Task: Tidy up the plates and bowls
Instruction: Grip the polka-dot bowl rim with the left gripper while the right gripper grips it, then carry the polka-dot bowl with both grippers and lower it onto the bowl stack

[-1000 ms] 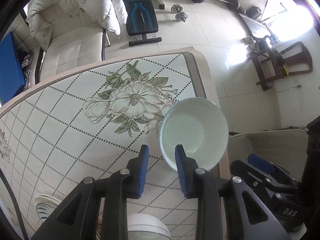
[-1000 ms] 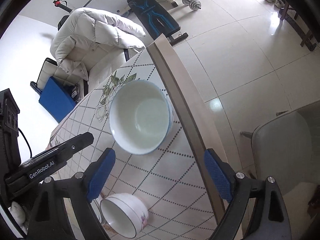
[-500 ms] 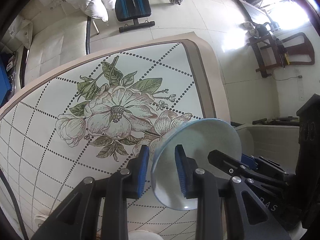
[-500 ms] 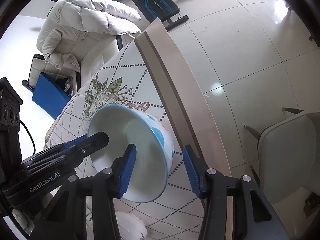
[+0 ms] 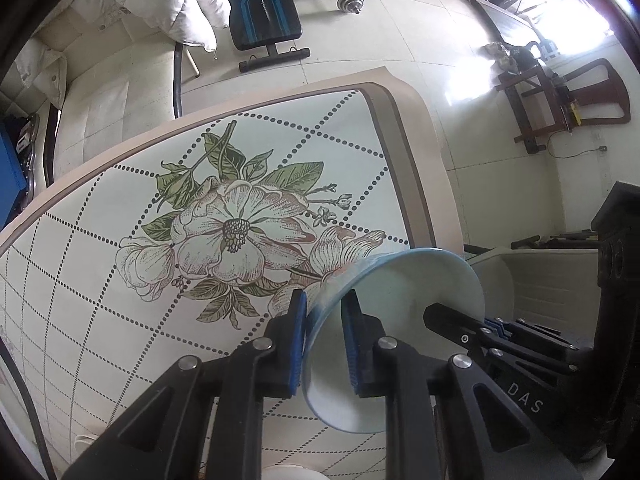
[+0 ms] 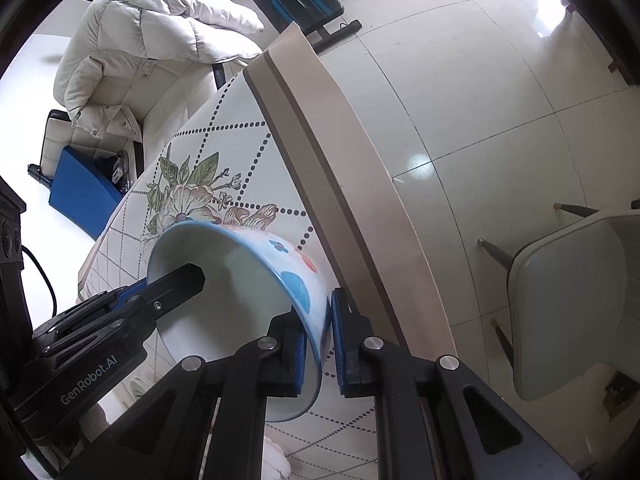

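Blue pads of the left hand-held gripper (image 5: 323, 340) are clamped on the near rim of a pale blue bowl (image 5: 396, 304), one pad outside the wall and one inside. On the opposite rim the right hand-held gripper (image 6: 320, 346) has just closed its jaws onto the wall, which shows painted blue and red spots (image 6: 294, 284) on its outside. Each tool appears in the other's view, reaching into or behind the bowl. The bowl is tilted on its side over the bench (image 5: 120, 264), near the bench's right-hand edge; whether its lower rim touches the surface cannot be told, since the fingers cover that part. At the bottom edge of both views a white dish (image 5: 290, 473) is cut off, perhaps another bowl. Beyond the bowl lies a printed flower (image 5: 236, 240) on the dotted-grid cloth. Farther off stand a grey chair (image 6: 572, 304), a black and blue weight bench (image 5: 262, 4) and a white padded coat (image 6: 160, 36).
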### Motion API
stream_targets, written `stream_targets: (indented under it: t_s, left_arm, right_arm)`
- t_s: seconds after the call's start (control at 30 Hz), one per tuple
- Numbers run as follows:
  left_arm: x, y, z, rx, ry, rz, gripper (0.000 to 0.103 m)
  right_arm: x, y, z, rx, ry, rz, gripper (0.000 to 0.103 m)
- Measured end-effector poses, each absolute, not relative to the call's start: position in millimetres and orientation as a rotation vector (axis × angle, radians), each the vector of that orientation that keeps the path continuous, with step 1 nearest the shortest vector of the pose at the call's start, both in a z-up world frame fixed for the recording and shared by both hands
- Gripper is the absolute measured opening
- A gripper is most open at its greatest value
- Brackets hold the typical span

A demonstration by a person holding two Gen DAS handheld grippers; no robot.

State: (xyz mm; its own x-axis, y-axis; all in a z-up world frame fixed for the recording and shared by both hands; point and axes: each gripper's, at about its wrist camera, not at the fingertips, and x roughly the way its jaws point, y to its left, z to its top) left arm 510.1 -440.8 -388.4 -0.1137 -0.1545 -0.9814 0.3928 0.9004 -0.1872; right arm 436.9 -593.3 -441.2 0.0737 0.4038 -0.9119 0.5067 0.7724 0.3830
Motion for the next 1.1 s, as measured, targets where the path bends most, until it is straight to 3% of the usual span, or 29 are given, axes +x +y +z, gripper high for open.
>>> stream_targets:
  t_s: [0.4, 0.8, 1.1]
  left_arm:
    - [488.6, -414.9, -351.0, 0.198, 1.580, -0.476, 0.015]
    - [428.3, -367.2, -294.4, 0.203, 1.537, -0.501, 0.015]
    - [377.7, -318.5, -291.9, 0.183, 1.572, -0.497, 0.015]
  right_arm:
    - [419.0, -577.6, -415.3, 0.794, 1.532, -0.045, 0.012]
    - [367.1, -533.7, -353.8, 0.774, 1.503, -0.001, 0.012]
    - [307.1, -486.9, -338.7, 0.768, 1.533, 0.028, 0.012]
